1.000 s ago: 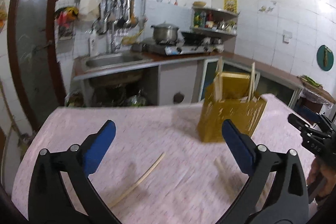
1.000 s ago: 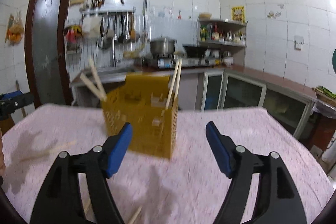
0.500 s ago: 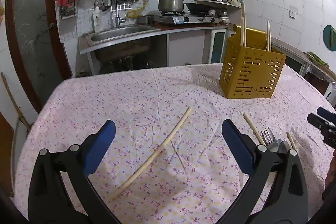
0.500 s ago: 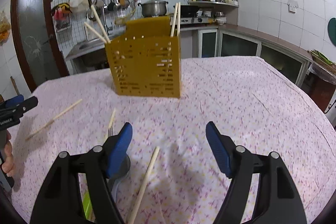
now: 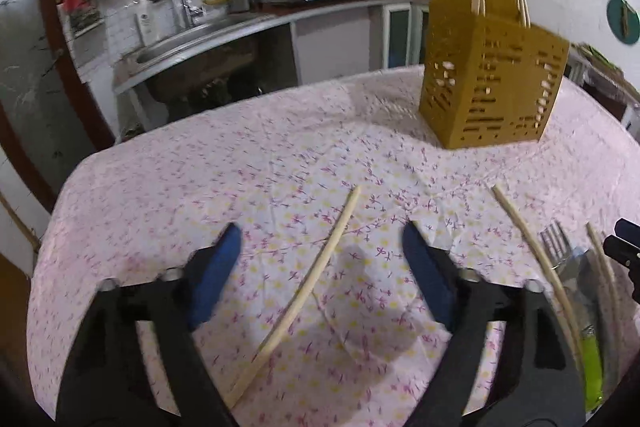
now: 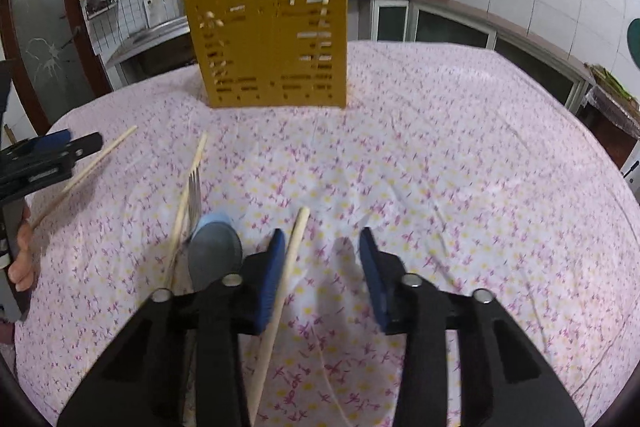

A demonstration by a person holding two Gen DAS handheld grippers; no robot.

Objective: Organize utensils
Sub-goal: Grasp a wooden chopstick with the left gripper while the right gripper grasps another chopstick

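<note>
Closing on two loose chopsticks, one per gripper. Your left gripper straddles a chopstick lying diagonally on the counter; its jaws are narrowing but the pads stand clear of the wood. Your right gripper is also narrowing over a second chopstick, which lies against the left pad while the right pad is still apart from it. Judge these sticks light, stiff, thin and smooth: likely to roll or pivot if pinched near an end, so take each near mid-length, square across. A fork, a spoon and another chopstick lie just left. The yellow caddy stands at the far side, already holding chopsticks.
</note>
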